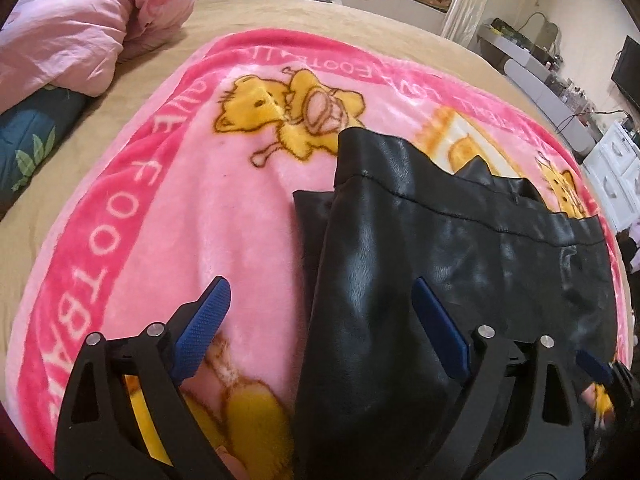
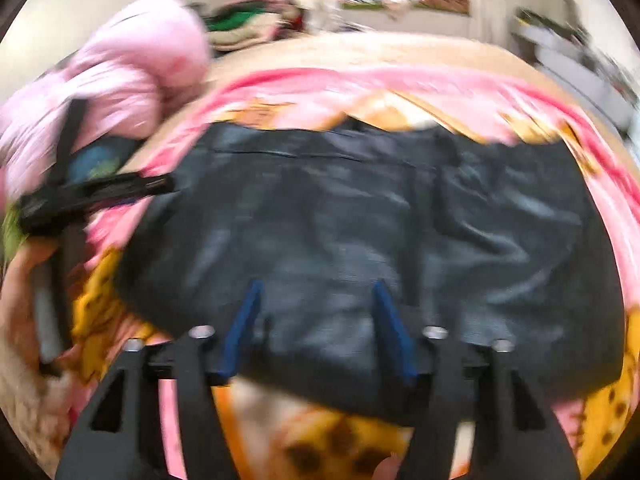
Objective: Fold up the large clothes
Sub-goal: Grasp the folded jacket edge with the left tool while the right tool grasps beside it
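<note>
A black leather-like garment lies folded on a pink cartoon blanket. My left gripper is open above the garment's left edge, one blue finger over the blanket and the other over the garment. In the blurred right wrist view the garment spreads wide across the blanket. My right gripper is open above its near edge, holding nothing. The left gripper shows at the left in that view.
A pink quilt and a dark leaf-print pillow lie at the far left of the tan bed. White drawers and a desk with clutter stand to the right. Clothes are piled near the window.
</note>
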A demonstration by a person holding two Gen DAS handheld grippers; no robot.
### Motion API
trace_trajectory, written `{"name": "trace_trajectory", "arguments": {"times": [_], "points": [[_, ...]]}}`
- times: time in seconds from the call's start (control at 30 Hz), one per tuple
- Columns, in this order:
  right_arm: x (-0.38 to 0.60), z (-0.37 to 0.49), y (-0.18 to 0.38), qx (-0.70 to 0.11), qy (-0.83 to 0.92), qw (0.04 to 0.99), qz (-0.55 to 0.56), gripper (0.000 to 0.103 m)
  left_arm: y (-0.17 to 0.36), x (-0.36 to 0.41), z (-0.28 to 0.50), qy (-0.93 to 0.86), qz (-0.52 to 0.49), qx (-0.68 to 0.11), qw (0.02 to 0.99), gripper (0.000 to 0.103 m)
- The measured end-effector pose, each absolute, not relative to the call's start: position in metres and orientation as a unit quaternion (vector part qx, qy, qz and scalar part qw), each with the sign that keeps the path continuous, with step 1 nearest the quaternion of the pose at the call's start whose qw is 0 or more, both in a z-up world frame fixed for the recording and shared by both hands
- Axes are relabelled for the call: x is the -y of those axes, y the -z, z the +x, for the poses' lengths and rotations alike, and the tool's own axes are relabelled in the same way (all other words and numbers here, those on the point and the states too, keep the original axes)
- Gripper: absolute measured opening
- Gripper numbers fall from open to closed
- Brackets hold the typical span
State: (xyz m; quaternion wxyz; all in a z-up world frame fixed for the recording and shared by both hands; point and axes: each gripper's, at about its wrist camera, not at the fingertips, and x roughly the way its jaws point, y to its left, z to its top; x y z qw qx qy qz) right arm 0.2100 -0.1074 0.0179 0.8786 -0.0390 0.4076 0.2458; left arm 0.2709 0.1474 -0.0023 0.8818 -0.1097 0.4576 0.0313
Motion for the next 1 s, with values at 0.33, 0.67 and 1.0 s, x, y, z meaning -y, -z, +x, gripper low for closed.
{"name": "trace_trajectory", "arguments": {"times": [0.33, 0.67, 1.0], "points": [[0.021, 0.170, -0.006, -0.355, -0.303, 0.860, -0.207, 0.088, 0.008, -0.159, 0.293, 0.008, -0.138, -0.484, 0.864, 0.087], [-0.039, 0.153, 0.033, -0.314, -0.284, 0.838, -0.344, 0.089, 0.019, -0.167, 0.295, 0.016, -0.144, -0.505, 0.851, 0.089], [-0.065, 0.165, 0.044, -0.271, -0.243, 0.845, -0.393, 0.089, 0.034, -0.180, 0.297, 0.036, -0.195, -0.519, 0.832, 0.093]]}}
